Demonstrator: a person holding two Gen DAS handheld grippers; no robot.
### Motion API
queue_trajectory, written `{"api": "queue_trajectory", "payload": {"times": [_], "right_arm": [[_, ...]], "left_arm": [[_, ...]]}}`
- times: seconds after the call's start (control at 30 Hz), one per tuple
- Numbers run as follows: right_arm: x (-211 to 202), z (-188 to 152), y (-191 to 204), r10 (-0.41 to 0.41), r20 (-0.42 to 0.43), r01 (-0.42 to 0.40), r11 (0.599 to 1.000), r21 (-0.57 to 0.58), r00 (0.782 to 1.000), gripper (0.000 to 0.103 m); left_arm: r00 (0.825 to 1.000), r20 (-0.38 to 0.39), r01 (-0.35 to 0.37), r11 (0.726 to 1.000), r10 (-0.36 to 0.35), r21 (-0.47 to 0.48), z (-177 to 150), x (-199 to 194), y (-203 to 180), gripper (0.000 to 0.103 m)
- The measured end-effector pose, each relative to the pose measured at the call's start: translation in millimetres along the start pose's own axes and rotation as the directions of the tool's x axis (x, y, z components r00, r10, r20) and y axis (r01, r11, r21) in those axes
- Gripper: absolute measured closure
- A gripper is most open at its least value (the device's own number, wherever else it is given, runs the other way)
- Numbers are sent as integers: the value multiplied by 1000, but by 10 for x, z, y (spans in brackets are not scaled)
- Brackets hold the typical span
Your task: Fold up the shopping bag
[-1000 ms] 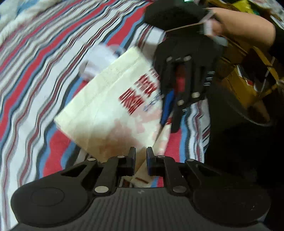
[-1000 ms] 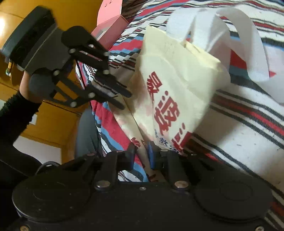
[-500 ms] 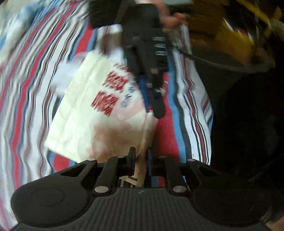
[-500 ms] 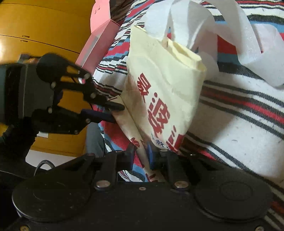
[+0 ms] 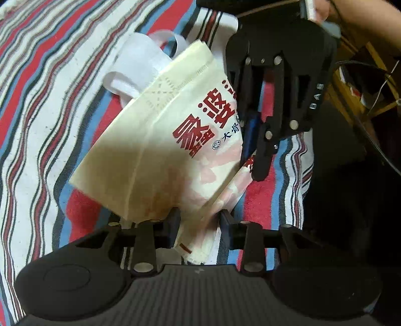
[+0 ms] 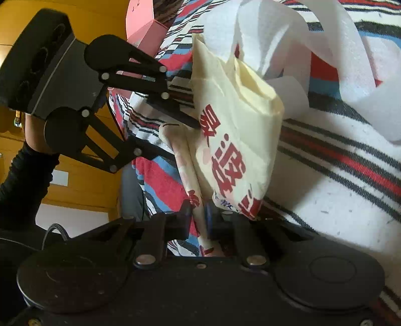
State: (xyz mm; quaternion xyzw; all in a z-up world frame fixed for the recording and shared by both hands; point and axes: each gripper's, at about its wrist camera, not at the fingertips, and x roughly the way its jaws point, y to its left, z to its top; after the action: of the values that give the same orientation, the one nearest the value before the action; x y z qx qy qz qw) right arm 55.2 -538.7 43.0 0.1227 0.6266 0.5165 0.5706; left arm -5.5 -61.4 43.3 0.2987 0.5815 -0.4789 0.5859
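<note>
1. Over a striped blanket (image 5: 37, 105) of red, blue, white and black bands, coarse and slightly fuzzy in weave, a cream shopping bag (image 5: 160, 140) is held partly folded, its soft non-woven fabric creased along straight lines and printed with large red characters.
2. White handles (image 6: 295, 37), wide flat loops of the same thin fabric, spill from the bag's mouth onto the blanket at the far end.
3. Seen from the left wrist, the left gripper (image 5: 199, 222) has its black fingers parted around the bag's lower corner; the cloth passes between them with a gap on either side, so they do not clamp it.
4. Seen from the right wrist, the right gripper (image 6: 199, 217) has its fingers drawn close together on the bag's folded bottom edge, pinching the layered fabric, which rises upright from the grip.
5. Each gripper shows in the other's view: the right one presses in at the bag's printed side, the left one stands spread, one fingertip touching the bag's edge.
6. A pink box (image 6: 147, 30) sits at the blanket's far edge, beside yellow wooden furniture (image 6: 82, 15).
</note>
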Motion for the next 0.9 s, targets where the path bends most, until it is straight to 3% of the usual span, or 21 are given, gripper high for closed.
{"api": "queue_trajectory", "payload": {"times": [0.13,0.2,0.3,0.4,0.43,0.5,0.57,0.6,0.63,0.8,0.9], "right_arm": [[-38,-21,26,-28,-7,27,999,-26,1000,97],[-114,-92,6,-35,0,35,999,-38,999,97],[-212,-196,-32,-47,11,47,997,-59,999,97],[-317,-290,-83,-56,13,57,995,-84,998,97],[-340,-306,-106,-57,12,58,994,-90,998,97],[-402,-350,-160,-59,8,59,994,-95,998,97],[-473,-402,-212,-59,3,59,993,-99,998,97],[-513,-433,-239,-60,2,60,993,-101,998,97],[-560,-471,-267,-62,3,62,993,-103,998,97],[-681,-570,-404,-60,6,60,993,-101,998,97],[-794,-650,-500,-59,3,59,993,-100,998,97]], "left_arm": [[996,-44,-70,995,74,77,102,66,-191,62],[992,-26,-116,984,121,132,64,15,-327,62],[987,47,-159,973,153,170,-47,-160,-510,62],[985,148,-119,975,92,185,-182,-428,-620,62],[979,186,-118,977,84,180,-214,-503,-636,62],[952,245,-227,959,182,169,-242,-558,-683,62],[914,255,-367,911,315,189,-249,-493,-758,74],[907,240,-396,896,346,203,-261,-434,-780,86],[910,226,-394,895,348,209,-276,-385,-791,93],[911,229,-395,884,343,249,-364,-293,-900,97],[928,221,-351,902,299,252,-347,-315,-949,97]]}}
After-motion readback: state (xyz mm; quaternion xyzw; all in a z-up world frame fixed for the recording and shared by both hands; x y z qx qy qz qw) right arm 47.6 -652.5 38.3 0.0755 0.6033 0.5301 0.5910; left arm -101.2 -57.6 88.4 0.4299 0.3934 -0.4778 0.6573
